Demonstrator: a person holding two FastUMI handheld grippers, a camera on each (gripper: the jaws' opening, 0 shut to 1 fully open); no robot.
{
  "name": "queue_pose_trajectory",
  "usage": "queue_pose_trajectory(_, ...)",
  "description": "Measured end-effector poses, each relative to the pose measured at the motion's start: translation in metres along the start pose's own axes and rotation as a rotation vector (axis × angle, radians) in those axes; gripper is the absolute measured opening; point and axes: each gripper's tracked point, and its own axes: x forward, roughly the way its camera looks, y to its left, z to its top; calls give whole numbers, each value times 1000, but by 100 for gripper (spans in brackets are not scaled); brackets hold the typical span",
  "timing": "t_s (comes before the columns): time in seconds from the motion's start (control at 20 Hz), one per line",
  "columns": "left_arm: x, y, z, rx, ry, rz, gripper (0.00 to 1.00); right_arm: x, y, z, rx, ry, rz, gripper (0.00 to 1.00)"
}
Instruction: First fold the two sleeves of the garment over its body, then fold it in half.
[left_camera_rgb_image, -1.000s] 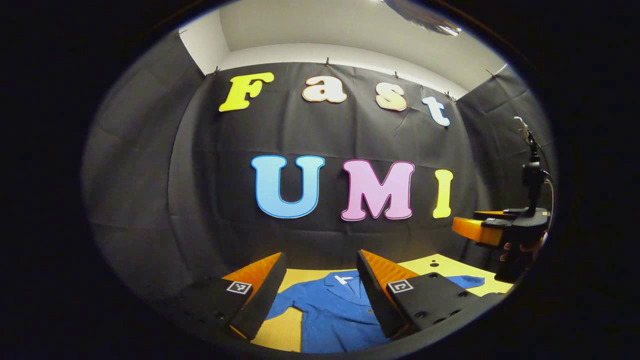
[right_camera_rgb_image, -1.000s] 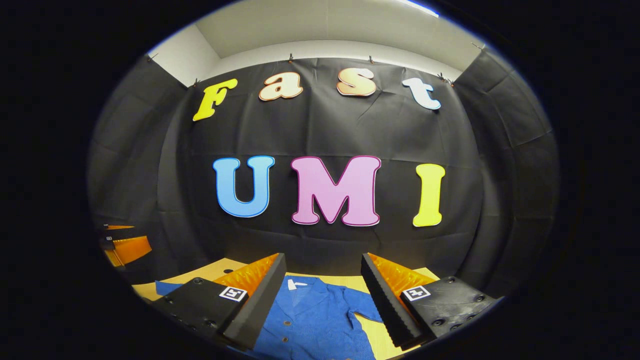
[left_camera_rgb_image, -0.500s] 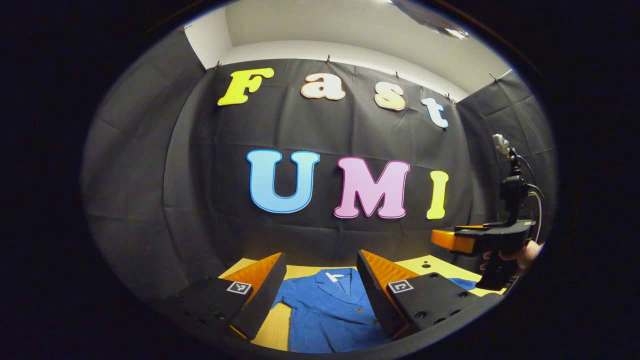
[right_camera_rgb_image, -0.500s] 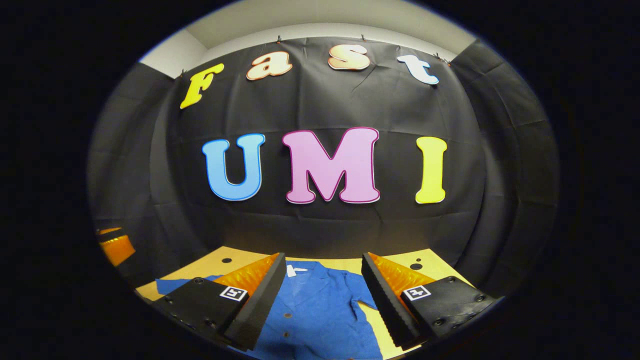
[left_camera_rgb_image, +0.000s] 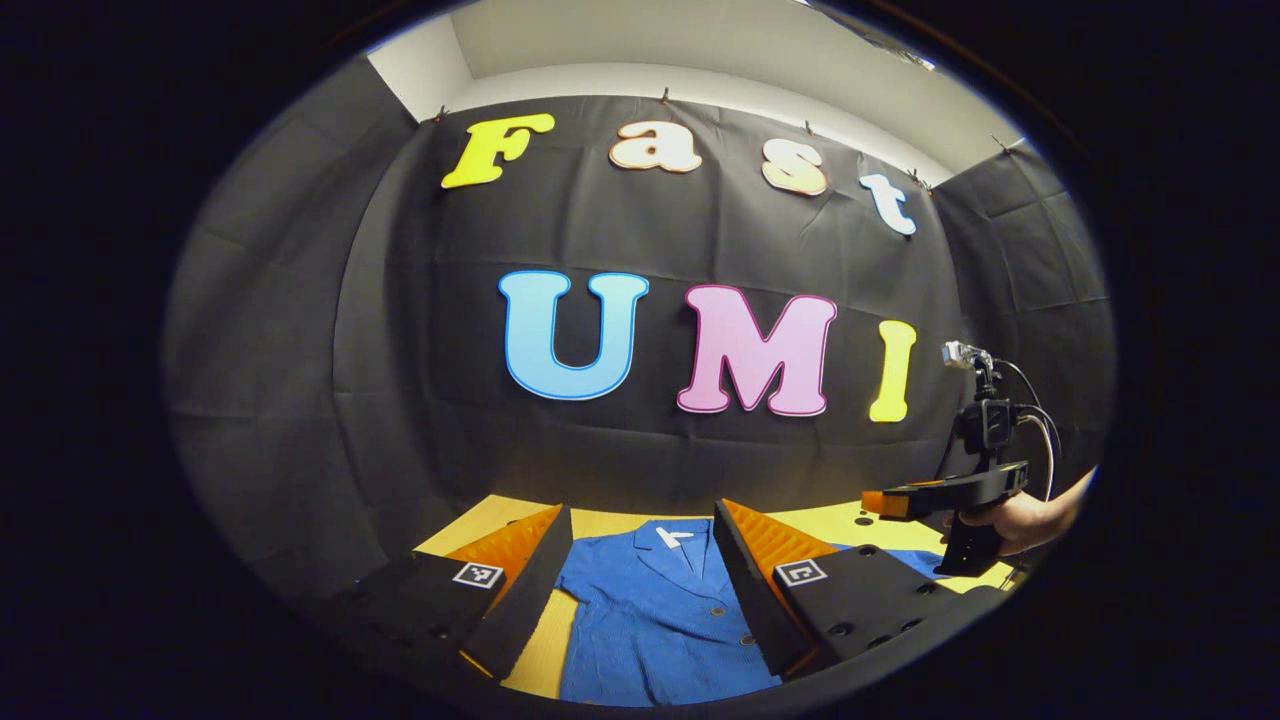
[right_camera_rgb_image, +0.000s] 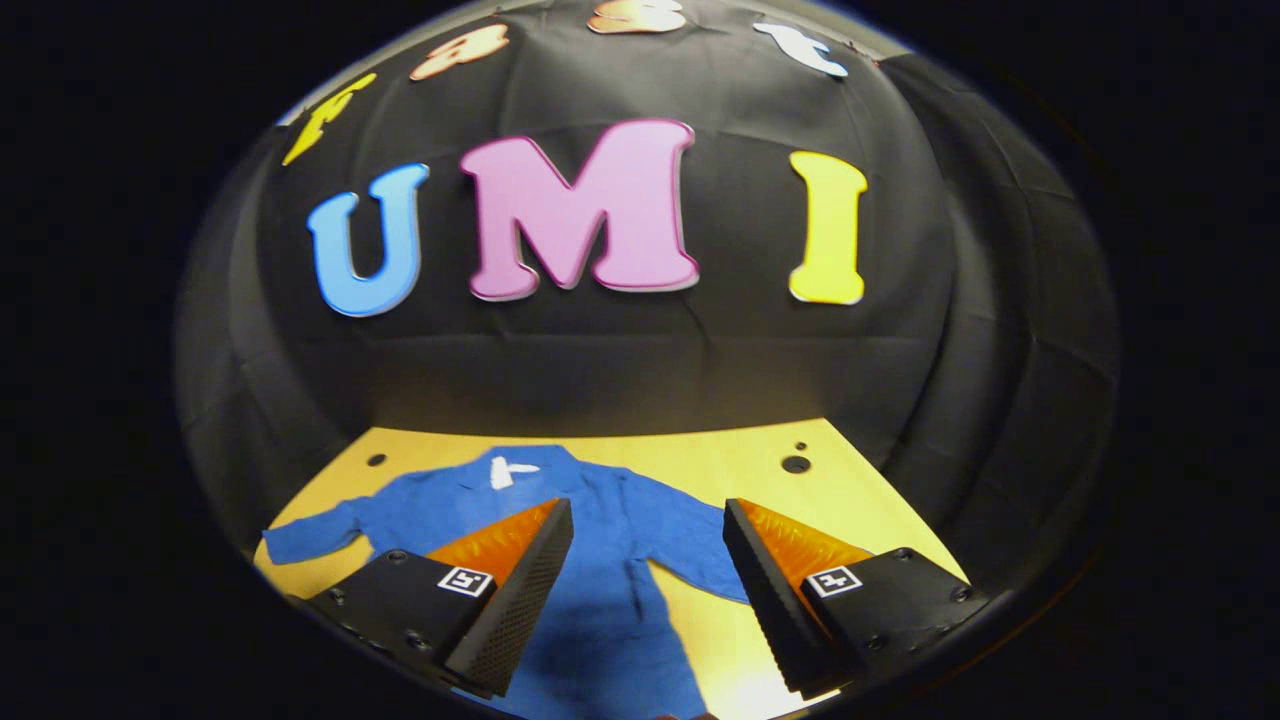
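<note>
1. Left gripper (left_camera_rgb_image: 640, 580): fingers spread wide, nothing between them, held above the table and off the cloth.
2. Right gripper (right_camera_rgb_image: 648, 580): fingers also spread apart, gripping nothing. In the left gripper view it appears farther off at right (left_camera_rgb_image: 885, 502), held by a hand (left_camera_rgb_image: 1020, 520); its spread can't be judged from there.
3. Garment (right_camera_rgb_image: 600, 540): blue button-front shirt, lying flat and face up on the yellow table (right_camera_rgb_image: 760, 470), collar toward the booth wall, white neck tag (right_camera_rgb_image: 505, 470) showing.
4. Both sleeves lie out to the sides: one sleeve (right_camera_rgb_image: 320, 530) reaches toward the table's left edge in the right gripper view, the other sleeve (right_camera_rgb_image: 700, 565) runs toward the right gripper's finger.
5. Change from 1.0 s ago: the right gripper view has tipped down sharply, so much more of the table and shirt shows; in the left gripper view the right gripper has dropped lower toward the table.
6. Left gripper view shifted only slightly; shirt looks a bit closer.
7. The shirt itself looks unmoved.
8. Judgement: no fold done yet; the right gripper looks to be heading down for its near sleeve, first sleeve fold pending.
</note>
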Motion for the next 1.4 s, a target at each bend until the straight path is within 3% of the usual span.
queue_pose_trajectory(0.35, 31, -33, -15, 11, 64, 13, 81, 34, -178, -91, 91, 253, -284, 98)
queue_pose_trajectory(0.55, 49, -62, -25, 7, 121, -14, 81, 28, -247, -154, 151, 418, -386, 99)
queue_pose_trajectory(0.75, 61, -95, -27, 31, 139, -60, 81, 25, -275, -197, 199, 524, -423, 99)
queue_pose_trajectory(1.0, 65, -121, -30, 71, 155, -111, 81, 37, -272, -212, 207, 569, -386, 99)
queue_pose_trajectory(1.15, 63, -122, -30, 83, 155, -102, 81, 38, -266, -208, 274, 577, -379, 82)
queue_pose_trajectory(1.3, 56, -116, -36, 54, 169, -80, 81, 45, -256, -208, 308, 603, -375, 18)
queue_pose_trajectory(1.4, 49, -108, -39, 37, 186, -65, 81, 50, -232, -204, 343, 608, -281, 7)
